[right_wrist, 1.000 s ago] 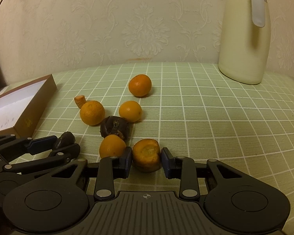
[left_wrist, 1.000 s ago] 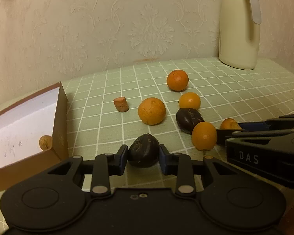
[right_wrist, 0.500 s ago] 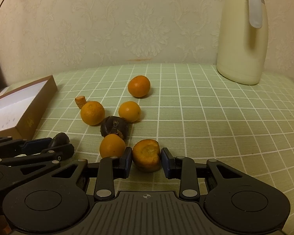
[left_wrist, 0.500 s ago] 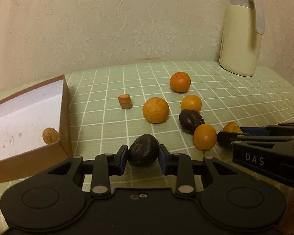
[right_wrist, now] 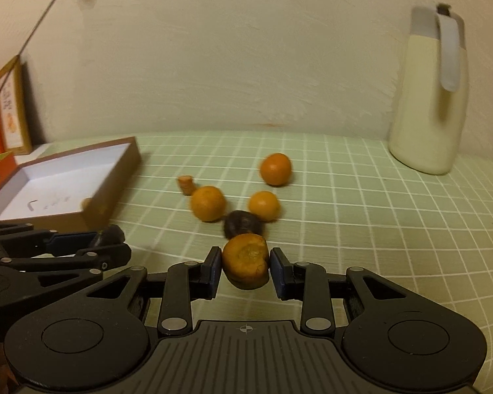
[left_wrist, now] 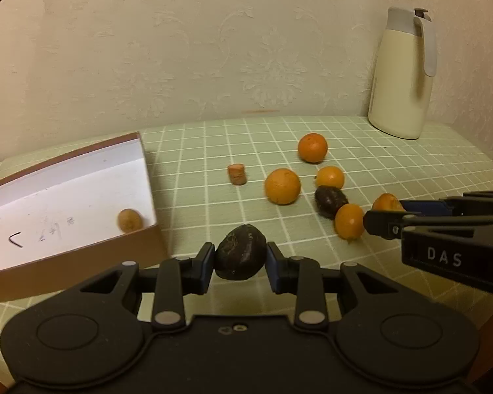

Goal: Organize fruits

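Notably, with the left claw (left_wrist: pixel 240 261) clamped on a dark fruit (left_wrist: pixel 240 252) and the right claw (right_wrist: pixel 245 264) clamped on an orange fruit piece (right_wrist: pixel 245 259), the open box (left_wrist: pixel 82 177) lies at frame left in both views, nearer the left claw.

We see the left gripper (left_wrist: pixel 240 261) and right gripper (right_wrist: pixel 245 267) as matte black linkages with silver rivets and blue pads (left_wrist: pixel 208 262); one side bears white "DAS" lettering (left_wrist: pixel 444 257), perhaps a brand.
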`<state>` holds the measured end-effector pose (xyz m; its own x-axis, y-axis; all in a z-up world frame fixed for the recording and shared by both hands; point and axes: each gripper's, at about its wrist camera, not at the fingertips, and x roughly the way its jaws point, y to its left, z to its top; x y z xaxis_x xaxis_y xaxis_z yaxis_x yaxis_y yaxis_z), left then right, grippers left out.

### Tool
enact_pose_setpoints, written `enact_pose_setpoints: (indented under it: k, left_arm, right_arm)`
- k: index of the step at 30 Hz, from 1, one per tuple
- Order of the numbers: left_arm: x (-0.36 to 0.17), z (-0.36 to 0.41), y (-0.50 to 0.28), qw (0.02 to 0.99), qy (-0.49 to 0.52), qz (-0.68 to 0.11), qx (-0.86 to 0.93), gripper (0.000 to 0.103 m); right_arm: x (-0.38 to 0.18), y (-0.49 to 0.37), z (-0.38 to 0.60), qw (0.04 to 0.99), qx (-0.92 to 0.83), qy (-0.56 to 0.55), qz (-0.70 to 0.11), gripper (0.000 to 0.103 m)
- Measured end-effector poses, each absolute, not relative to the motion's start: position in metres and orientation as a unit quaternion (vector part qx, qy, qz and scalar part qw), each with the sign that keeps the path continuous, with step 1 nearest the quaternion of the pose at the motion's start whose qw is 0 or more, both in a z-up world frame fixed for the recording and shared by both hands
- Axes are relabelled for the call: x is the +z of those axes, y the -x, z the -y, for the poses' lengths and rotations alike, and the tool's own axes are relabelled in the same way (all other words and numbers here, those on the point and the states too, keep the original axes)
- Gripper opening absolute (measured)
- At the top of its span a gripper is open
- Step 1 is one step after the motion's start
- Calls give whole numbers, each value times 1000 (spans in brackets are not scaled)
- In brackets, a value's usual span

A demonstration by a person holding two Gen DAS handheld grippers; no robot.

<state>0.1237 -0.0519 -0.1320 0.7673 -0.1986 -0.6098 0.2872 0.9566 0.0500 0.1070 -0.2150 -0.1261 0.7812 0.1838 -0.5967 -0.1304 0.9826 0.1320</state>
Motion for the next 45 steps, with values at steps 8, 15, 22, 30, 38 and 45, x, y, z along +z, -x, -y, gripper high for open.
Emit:
enact_pose_setpoints:
  k: [8,15,22,30,38,45]
  left_arm:
    - [-124,24,-112,942,-56,-311,-109,23]
    - [-121,-4,-108,946,-38,-313,-80,23]
    - [-124,-28,-109,948,-31,-314,-42,23]
    - [-122,-48,-110,951,-30,-309,-9,24]
    - [-85,-88,-110,962,-15,-271,43,24]
    - [-91,-106,-115,959,5,-276,65,24]
  right_arm:
    - [-115,-105,187,943,130,-36,-305,30]
    - [-112,-109,156,938,170,-24,-300,30]
    - [-122,-116,122,934,185,13,-305,20]
    - [-141,-115,127,928,197,1,-316,20]
    - [-138,-58,86,889,350,78,-284,24]
    - [-162,-50,81,852,415,69,-312,24]
